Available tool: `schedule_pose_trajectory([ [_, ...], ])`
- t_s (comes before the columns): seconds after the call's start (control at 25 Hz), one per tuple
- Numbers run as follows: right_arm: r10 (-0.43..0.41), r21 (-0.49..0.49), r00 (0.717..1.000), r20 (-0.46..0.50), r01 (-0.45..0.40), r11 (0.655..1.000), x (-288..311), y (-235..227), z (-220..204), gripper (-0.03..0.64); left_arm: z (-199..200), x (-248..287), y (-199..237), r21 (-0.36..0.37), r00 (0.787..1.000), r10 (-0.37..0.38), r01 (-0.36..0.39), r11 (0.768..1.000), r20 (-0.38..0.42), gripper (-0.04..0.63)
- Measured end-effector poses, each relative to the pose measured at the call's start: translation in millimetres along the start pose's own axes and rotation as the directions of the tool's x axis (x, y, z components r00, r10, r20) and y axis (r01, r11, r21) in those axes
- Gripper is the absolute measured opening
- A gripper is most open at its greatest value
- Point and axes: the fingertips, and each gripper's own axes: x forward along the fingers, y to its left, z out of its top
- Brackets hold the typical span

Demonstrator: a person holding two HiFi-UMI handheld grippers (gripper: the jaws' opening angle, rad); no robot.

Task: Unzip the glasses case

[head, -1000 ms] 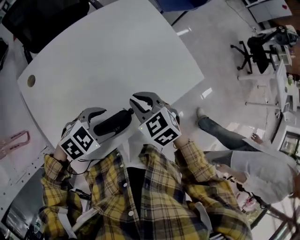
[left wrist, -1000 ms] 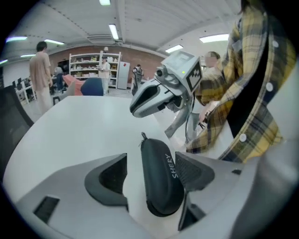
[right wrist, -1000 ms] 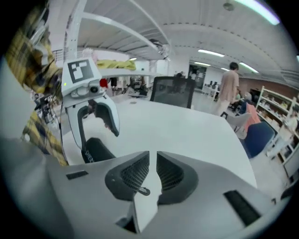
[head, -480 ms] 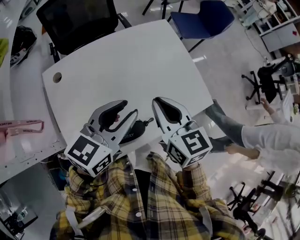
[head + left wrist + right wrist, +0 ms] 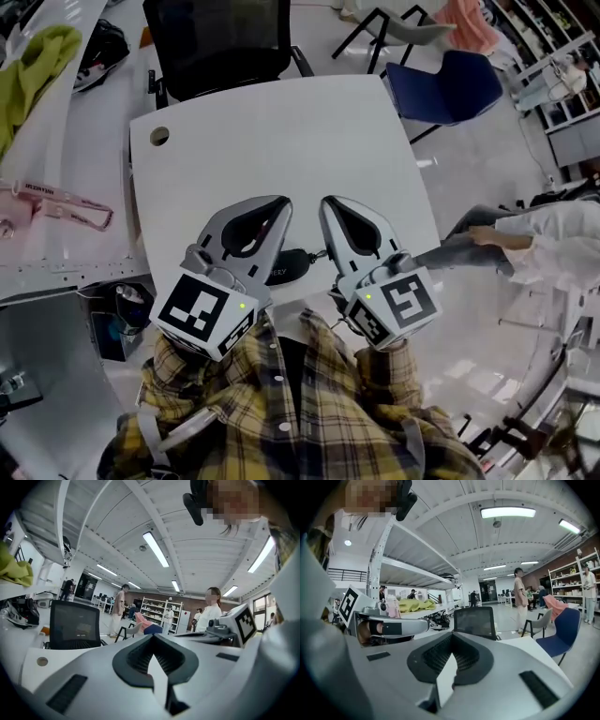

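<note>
The black glasses case [image 5: 289, 267] lies near the front edge of the white table [image 5: 281, 141]. It is mostly hidden under my two raised grippers, with its zip pull [image 5: 315, 255] just showing. My left gripper [image 5: 278, 202] hangs above the case, shut and empty. My right gripper [image 5: 328, 202] is beside it, also shut and empty. Neither touches the case. In the left gripper view the left gripper [image 5: 152, 637] points level across the room with its pads together. In the right gripper view the right gripper [image 5: 452, 635] stands the same way.
A black office chair [image 5: 220, 42] stands behind the table and a blue chair [image 5: 450, 80] at its far right corner. The tabletop has a cable hole [image 5: 159, 136]. A side table on the left holds a pink lanyard [image 5: 66, 202] and green cloth [image 5: 37, 56]. A person [image 5: 553, 234] stands at right.
Both grippers have risen off the table toward the head camera. The left jaws, open beside the case earlier, have closed on nothing. The case stays on the table.
</note>
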Motion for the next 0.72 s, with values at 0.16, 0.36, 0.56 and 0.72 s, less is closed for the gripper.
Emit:
schedule_pose_trajectory([
  [0.16, 0.037, -0.011, 0.999, 0.001, -0.037, 0.999, 7, 13, 5, -0.002, 3, -11, 6, -0.009, 0.999, 0.036, -0.036, 0.999, 0.013, 0.008],
  [0.36, 0.069, -0.035, 0.998, 0.005, -0.069, 0.997, 11, 22, 9, -0.002, 4, -19, 8, -0.006, 0.998, 0.067, -0.066, 0.998, 0.018, 0.009],
  [0.56, 0.079, -0.049, 0.997, 0.003, -0.078, 0.996, 12, 27, 10, -0.002, 7, -23, 10, -0.005, 0.997, 0.071, -0.071, 0.997, 0.031, 0.008],
  [0.72, 0.08, -0.053, 0.997, 0.002, -0.08, 0.995, 11, 28, 12, -0.002, 9, -23, 8, 0.003, 0.997, 0.07, -0.07, 0.998, 0.032, 0.008],
])
